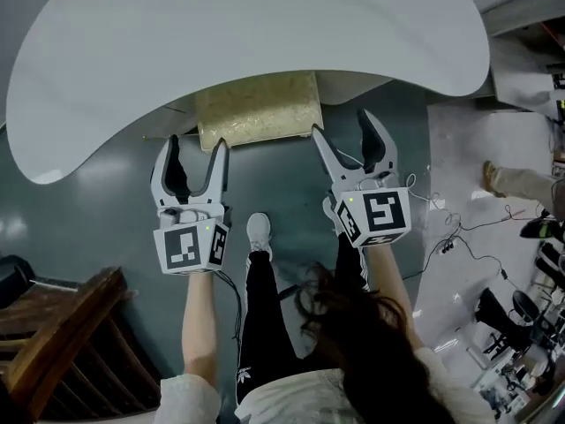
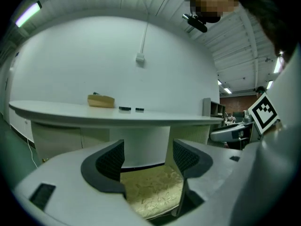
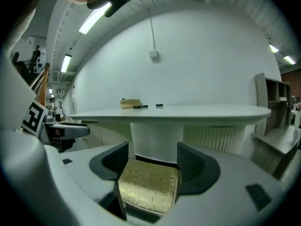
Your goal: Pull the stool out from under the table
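Observation:
The stool [image 1: 258, 109] has a gold patterned cushion and stands half under the white table [image 1: 265, 34], with its front edge sticking out. My left gripper [image 1: 196, 144] is open just in front of the stool's front left corner. My right gripper [image 1: 342, 124] is open at the front right corner, its inner finger close beside the cushion edge. In the left gripper view the cushion [image 2: 150, 192] lies low between the open fingers of the left gripper [image 2: 146, 157]. The right gripper view shows the cushion [image 3: 148, 187] the same way below the right gripper [image 3: 151, 159]. Neither gripper holds anything.
The table's white pedestal [image 3: 155, 142] stands behind the stool. A tan block [image 2: 100, 100] and small black items [image 2: 124, 108] lie on the tabletop. Dark wooden furniture [image 1: 62, 325] is at the lower left. The person's shoe [image 1: 258, 232] is between the grippers. Cables [image 1: 450, 237] trail on the floor at right.

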